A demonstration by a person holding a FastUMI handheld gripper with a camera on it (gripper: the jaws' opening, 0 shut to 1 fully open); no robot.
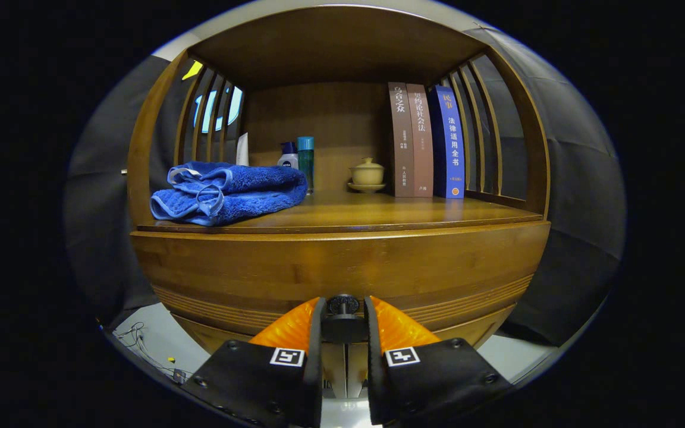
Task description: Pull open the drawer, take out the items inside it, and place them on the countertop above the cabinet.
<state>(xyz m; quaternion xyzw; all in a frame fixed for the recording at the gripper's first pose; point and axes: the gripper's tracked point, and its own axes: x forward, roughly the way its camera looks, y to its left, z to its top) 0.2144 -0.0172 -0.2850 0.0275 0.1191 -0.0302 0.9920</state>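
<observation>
The gripper is closing narrowly on the dark round knob of the drawer, both fingers pressing its sides. Beyond, a folded blue towel is lying on the countertop. Bottles, a lidded cup and three books are standing behind.

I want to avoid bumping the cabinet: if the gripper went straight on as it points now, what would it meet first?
The gripper already has the round dark drawer knob between its fingers; straight on, it would likely meet the wooden drawer front just behind.

blue towel, brown cabinet – wood-grained
</observation>
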